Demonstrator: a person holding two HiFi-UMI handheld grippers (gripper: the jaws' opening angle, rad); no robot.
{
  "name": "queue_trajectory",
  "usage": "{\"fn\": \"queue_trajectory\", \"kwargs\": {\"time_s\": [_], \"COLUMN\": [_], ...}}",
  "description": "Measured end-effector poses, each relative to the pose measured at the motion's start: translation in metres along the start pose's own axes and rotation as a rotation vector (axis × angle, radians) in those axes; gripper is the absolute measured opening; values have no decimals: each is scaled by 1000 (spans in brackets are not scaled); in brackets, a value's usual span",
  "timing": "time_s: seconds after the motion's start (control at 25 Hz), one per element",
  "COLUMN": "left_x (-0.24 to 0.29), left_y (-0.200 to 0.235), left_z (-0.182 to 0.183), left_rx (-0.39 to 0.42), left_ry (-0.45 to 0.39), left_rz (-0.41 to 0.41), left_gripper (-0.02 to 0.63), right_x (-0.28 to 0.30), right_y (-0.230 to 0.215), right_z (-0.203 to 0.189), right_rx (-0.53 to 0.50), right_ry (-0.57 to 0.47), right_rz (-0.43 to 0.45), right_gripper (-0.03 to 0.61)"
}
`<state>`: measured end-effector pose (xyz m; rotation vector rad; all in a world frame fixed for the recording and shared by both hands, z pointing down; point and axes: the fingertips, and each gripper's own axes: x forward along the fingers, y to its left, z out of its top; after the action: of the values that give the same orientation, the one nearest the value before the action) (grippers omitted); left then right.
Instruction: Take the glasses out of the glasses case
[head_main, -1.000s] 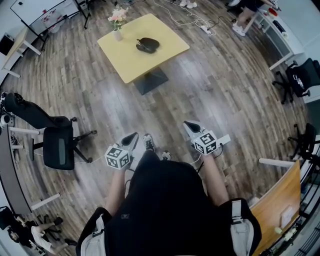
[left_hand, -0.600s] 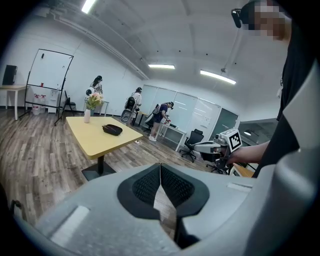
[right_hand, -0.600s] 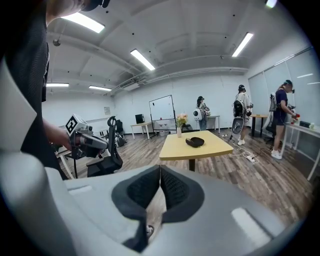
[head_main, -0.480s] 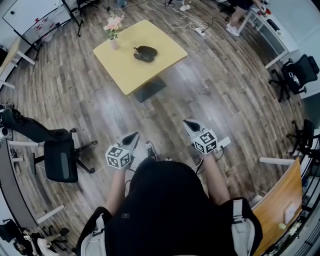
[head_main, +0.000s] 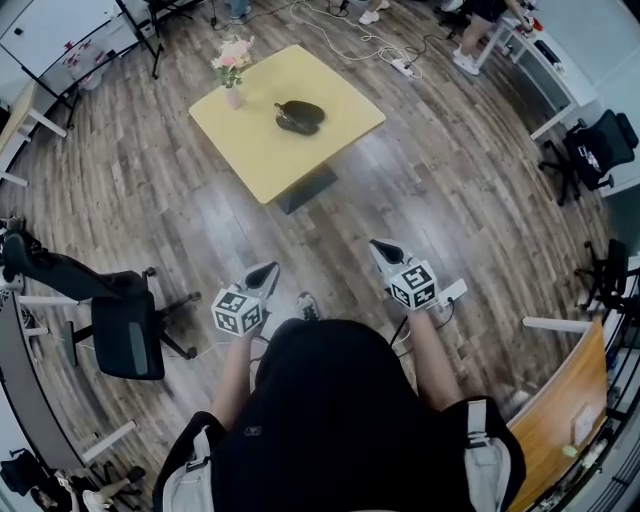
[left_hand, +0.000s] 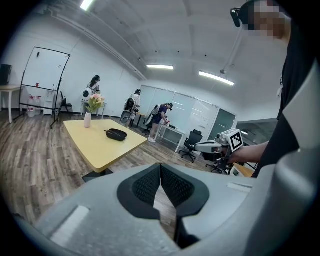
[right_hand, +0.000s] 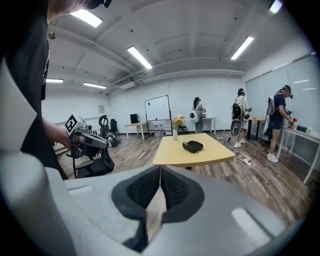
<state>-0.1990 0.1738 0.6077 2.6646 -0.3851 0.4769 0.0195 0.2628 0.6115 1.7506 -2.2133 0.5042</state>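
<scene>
Left gripper (head_main: 266, 272) and right gripper (head_main: 381, 248): both shut tip to tip with nothing between the pads, as each gripper view shows. They are held low in front of the person's body, side by side, jaws pointing forward over the wood floor (head_main: 430, 200). The glasses case (head_main: 299, 116) is a dark oval shell lying near the middle of the yellow table (head_main: 250, 140), well apart from both grippers, with open floor between. A vase of flowers (head_main: 233, 72) stands near the table's far left corner, clear of the case. From here the case looks closed, but it's too small to be sure; no glasses visible. An office chair (head_main: 128, 335) sits off to the left, out of the line to the table. My read on the step: approach phase, manipulation not started, nothing touched. For the next move, close the gap to the table and get both grippers over the case, then open the jaws before contact. I'd expect one gripper to pin the base while the other lifts the lid, because a light shell like that will probably slide on a smooth top if pushed from one side only. Which edge has the hinge can't be read at this range, so check that once near. Keep clear of the vase on the way in.
</scene>
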Motion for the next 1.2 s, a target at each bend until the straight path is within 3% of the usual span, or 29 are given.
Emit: {"fn": "queue_trajectory", "kwargs": {"time_s": [0.48, 0.92, 1.2], "left_x": [-1, 14, 16], "left_y": [58, 78, 82], "left_z": [11, 11, 9], "left_rx": [-17, -13, -26], "left_ry": [-16, 14, 28], "left_rz": [8, -36, -20], "left_gripper": [12, 12, 12], "right_x": [58, 68, 76], "right_y": [-4, -5, -22], "right_z": [35, 13, 10], "right_rx": [-29, 13, 28], "right_ry": [-12, 36, 41], "right_rz": [-11, -64, -106], "right_gripper": [6, 5, 5]}}
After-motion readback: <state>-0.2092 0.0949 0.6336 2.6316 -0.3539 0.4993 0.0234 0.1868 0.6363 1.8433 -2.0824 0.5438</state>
